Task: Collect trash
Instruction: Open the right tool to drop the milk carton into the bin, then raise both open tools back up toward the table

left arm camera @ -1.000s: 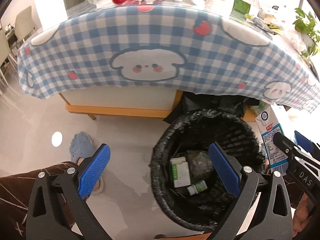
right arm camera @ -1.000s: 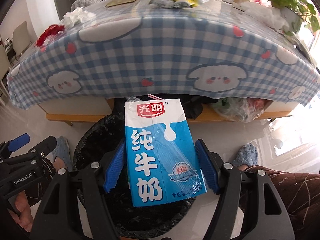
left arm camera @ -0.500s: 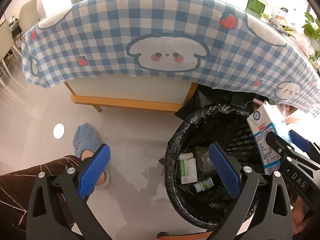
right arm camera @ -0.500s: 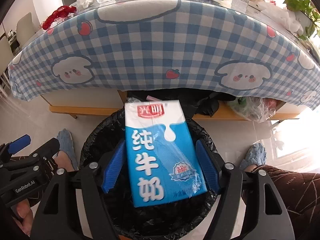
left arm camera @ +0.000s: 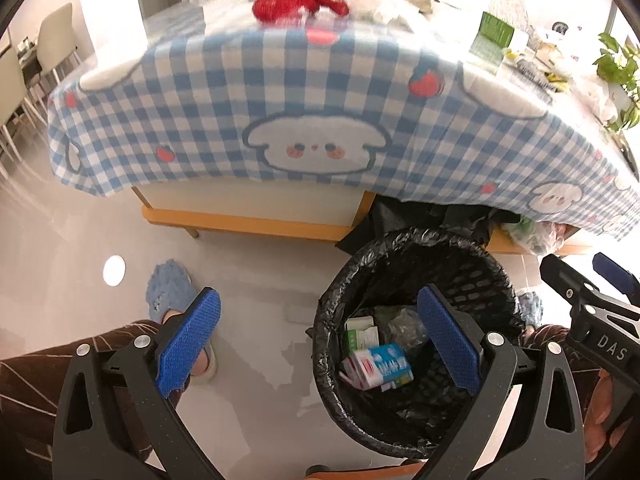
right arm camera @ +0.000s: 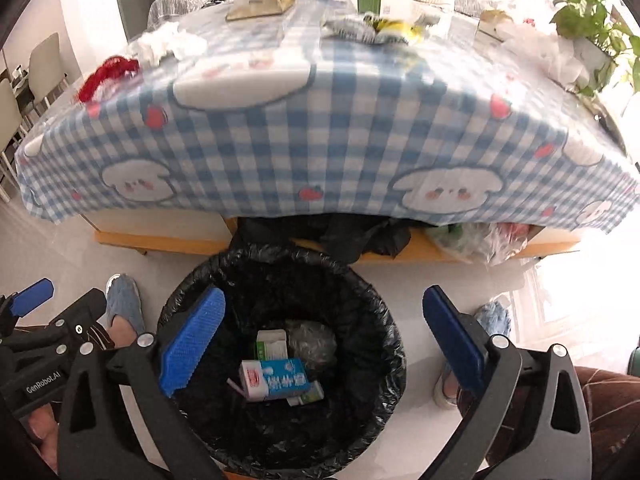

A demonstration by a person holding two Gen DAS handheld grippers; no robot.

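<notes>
my right gripper (right arm camera: pixel 324 336) fingers are spreading wide, nothing between; milk carton (right arm camera: pixel 276 379) is lying in the bin (right arm camera: pixel 384 320), left gripper (left arm camera: pixel 320 342) is gaping empty too.

Bin (right arm camera: pixel 384 300) mouth open above; tablecloth (right arm camera: pixel 320 152) overhang seemingly crowds its far rim.

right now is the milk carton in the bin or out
In: the milk carton lies on its side at the bottom of the bin, clear of both grippers.
</notes>
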